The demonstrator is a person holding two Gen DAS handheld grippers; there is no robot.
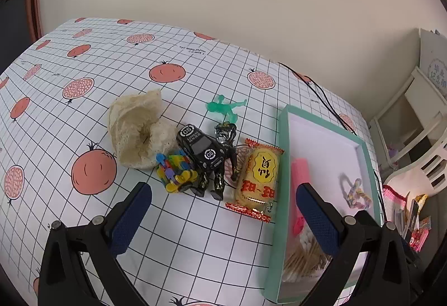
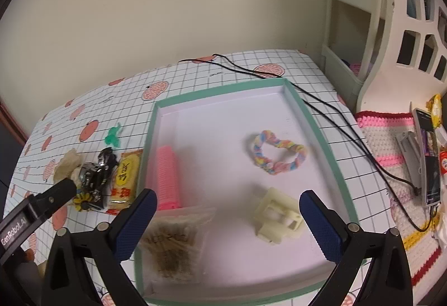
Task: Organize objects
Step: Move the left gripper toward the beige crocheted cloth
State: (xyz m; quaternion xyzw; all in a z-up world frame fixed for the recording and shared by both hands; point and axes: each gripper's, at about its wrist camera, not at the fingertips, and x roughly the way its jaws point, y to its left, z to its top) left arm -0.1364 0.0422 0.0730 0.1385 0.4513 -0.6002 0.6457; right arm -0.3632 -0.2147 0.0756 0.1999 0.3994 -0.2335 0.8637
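My left gripper is open and hovers over a pile on the tablecloth: a black toy car, a black figure, colourful clips, a yellow snack packet, a crumpled beige cloth and a green toy figure. To the right lies a teal-rimmed tray. It holds a pink roller, a pastel hair tie, a cream plastic piece and a bag of cotton swabs. My right gripper is open above the tray's near part, holding nothing.
A black cable runs past the tray's far right corner to a phone on a crocheted mat. A white shelf unit stands against the wall at the right. The left gripper's arm shows beside the pile.
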